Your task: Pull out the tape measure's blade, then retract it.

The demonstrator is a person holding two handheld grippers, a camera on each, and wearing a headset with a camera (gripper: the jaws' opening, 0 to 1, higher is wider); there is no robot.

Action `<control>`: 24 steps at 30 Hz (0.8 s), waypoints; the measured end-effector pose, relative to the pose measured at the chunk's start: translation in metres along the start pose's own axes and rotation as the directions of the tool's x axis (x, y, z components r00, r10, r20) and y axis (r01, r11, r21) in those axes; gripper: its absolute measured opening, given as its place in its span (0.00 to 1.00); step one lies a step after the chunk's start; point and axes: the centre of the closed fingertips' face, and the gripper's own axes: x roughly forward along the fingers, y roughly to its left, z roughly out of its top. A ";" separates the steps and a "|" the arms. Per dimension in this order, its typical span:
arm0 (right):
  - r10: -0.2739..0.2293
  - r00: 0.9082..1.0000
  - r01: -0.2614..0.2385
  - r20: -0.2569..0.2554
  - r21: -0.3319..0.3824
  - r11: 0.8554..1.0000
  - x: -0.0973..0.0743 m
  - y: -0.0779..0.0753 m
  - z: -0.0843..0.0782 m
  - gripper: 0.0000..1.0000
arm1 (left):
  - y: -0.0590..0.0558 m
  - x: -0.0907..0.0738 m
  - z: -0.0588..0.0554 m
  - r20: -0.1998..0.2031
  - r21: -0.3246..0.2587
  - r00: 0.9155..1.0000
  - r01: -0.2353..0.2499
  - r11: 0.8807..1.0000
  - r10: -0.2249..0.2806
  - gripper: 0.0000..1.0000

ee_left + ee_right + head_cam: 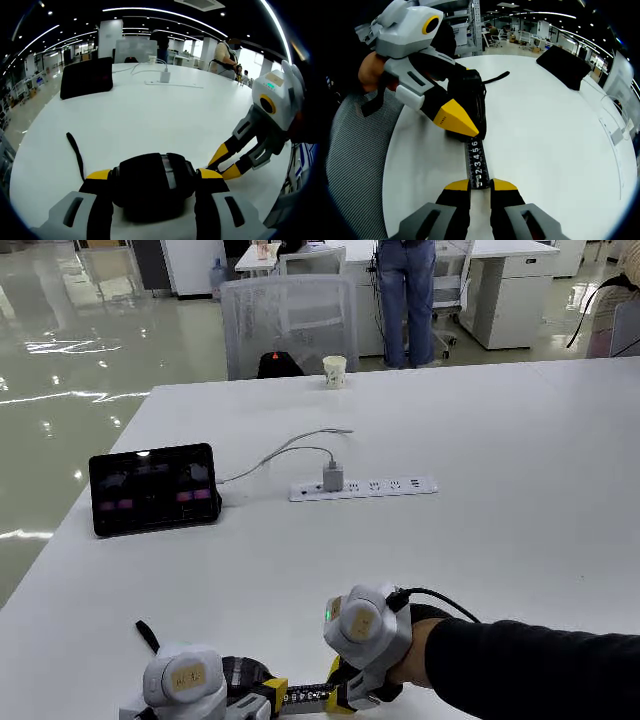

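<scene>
The black tape measure [155, 186] lies low on the white table [480, 500], and my left gripper [156, 174] is shut on its body, yellow tips on either side. A short length of blade [477, 165], numbered up to about 6, runs out of the case [470, 95]. My right gripper [480, 185] is shut on the blade's end. In the head view the left gripper [262, 695] and right gripper [340, 698] sit close together at the near table edge, the blade [305, 697] between them. A black wrist strap [75, 152] trails from the case.
A dark tablet [155, 488] stands at the left. A white power strip [380, 487] with a plugged charger [333, 477] and cable lies mid-table. A paper cup [335, 370] is at the far edge, a mesh chair [290, 320] behind it, a person [405, 290] beyond.
</scene>
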 end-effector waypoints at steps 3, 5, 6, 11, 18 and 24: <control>0.000 1.000 0.000 0.002 -0.010 1.000 0.001 0.000 0.003 0.11 | 0.000 0.000 0.000 -0.001 -0.001 1.000 0.001 1.000 -0.001 0.61; 0.003 1.000 -0.003 0.007 -0.014 1.000 0.002 0.000 0.004 0.12 | 0.000 0.000 0.000 -0.001 -0.001 1.000 0.002 1.000 -0.002 0.61; 0.002 1.000 -0.001 0.011 -0.005 1.000 0.003 0.000 0.005 0.12 | 0.000 0.000 0.000 -0.001 -0.001 1.000 0.001 1.000 -0.001 0.61; -0.001 1.000 0.001 0.017 -0.012 1.000 0.005 0.001 0.009 0.12 | 0.000 0.000 0.000 -0.002 -0.001 1.000 0.003 1.000 -0.003 0.61; 0.003 1.000 -0.002 0.021 -0.031 1.000 0.009 0.002 0.013 0.12 | 0.001 0.000 0.000 -0.002 -0.002 1.000 0.003 1.000 -0.003 0.61; 0.008 0.999 -0.008 0.040 -0.008 1.000 0.011 0.003 0.017 0.12 | 0.001 -0.001 0.000 -0.001 -0.004 1.000 0.004 1.000 -0.004 0.61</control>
